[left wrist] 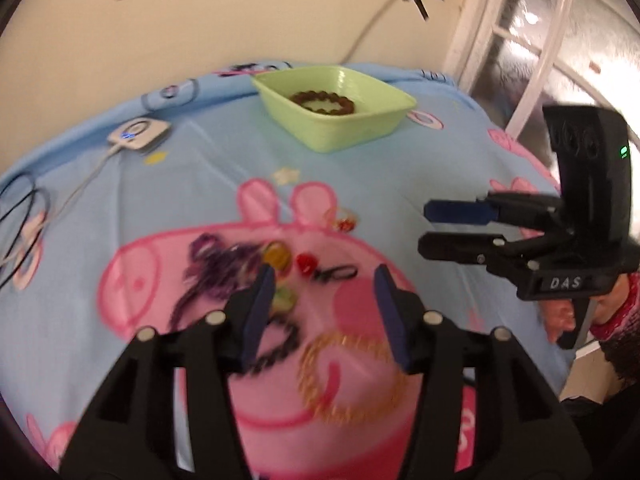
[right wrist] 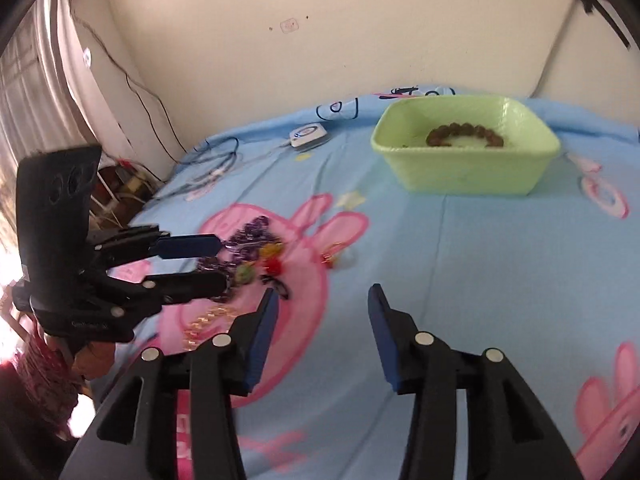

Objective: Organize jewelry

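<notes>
Covering the bed, a blue cartoon-pig sheet carries a green tray holding a brown bead bracelet. Both jaws stand apart, empty: the left hand-held gripper hovers over loose jewelry, with a gold chain and a purple necklace below it; the right hand-held gripper is beside the pile, over bare sheet.
</notes>
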The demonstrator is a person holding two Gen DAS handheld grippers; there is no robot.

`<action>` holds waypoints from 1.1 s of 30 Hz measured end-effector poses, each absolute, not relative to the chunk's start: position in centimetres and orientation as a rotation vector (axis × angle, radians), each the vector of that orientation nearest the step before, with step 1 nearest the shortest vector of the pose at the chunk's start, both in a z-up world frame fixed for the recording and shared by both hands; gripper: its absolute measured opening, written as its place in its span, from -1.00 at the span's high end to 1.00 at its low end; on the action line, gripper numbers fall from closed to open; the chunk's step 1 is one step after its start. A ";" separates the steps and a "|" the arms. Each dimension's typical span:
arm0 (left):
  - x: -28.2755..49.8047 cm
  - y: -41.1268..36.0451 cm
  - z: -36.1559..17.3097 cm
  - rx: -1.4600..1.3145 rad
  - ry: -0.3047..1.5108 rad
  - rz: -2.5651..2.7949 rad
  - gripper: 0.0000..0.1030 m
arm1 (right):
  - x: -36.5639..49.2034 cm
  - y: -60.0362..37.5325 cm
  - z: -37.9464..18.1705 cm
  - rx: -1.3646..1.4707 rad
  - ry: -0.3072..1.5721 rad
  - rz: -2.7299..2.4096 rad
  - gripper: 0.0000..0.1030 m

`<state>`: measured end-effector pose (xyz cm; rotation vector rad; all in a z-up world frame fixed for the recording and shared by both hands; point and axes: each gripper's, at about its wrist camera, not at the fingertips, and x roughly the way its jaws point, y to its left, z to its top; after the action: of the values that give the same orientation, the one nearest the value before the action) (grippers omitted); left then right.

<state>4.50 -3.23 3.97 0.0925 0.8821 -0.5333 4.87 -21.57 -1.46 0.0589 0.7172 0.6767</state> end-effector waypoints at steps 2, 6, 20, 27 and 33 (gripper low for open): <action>5.5 -3.9 3.4 0.101 0.900 -0.535 0.05 | 5.5 -21.4 -1.4 0.023 0.727 0.665 0.53; 6.3 -4.5 2.6 0.118 0.914 -0.540 0.34 | 7.0 -21.3 -1.8 0.016 0.749 0.677 0.55; 7.0 -4.8 1.0 0.140 0.940 -0.551 0.42 | 8.4 -19.5 -2.6 -0.072 0.745 0.696 0.82; 7.5 -4.6 0.9 0.134 0.930 -0.527 0.64 | 9.0 -17.9 -2.4 -0.118 0.752 0.728 0.82; 7.8 -4.0 0.9 0.087 0.940 -0.531 0.71 | 9.6 -16.3 -3.5 -0.205 0.762 0.704 1.00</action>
<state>7.84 -4.01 0.88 0.0867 0.9404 -0.5307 9.56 -16.32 -3.47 -0.2054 0.7618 0.7042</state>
